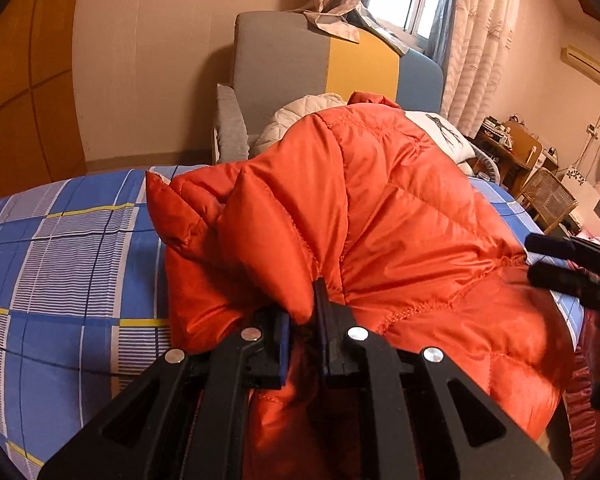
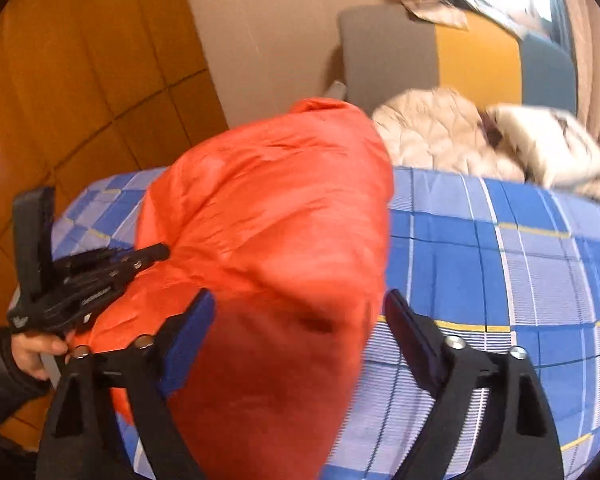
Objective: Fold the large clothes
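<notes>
An orange quilted down jacket (image 1: 380, 216) lies bunched on a bed with a blue checked sheet (image 1: 60, 264). My left gripper (image 1: 304, 316) is shut on a fold of the jacket at its near edge. The right gripper shows in the left wrist view (image 1: 540, 256) at the jacket's right side. In the right wrist view, my right gripper (image 2: 300, 320) is open, its jaws wide on either side of the jacket (image 2: 268, 220), which bulges between them. The left gripper (image 2: 156, 254) shows at the left, against the jacket.
A grey, yellow and blue armchair (image 1: 300, 60) stands behind the bed with white quilted clothes (image 2: 440, 132) piled in front of it. A window with curtains (image 1: 480, 40) is at the back right. A wicker basket (image 1: 548, 196) and a cluttered desk (image 1: 512, 148) stand at the far right. Wooden wall panels (image 2: 80, 100) are at the left.
</notes>
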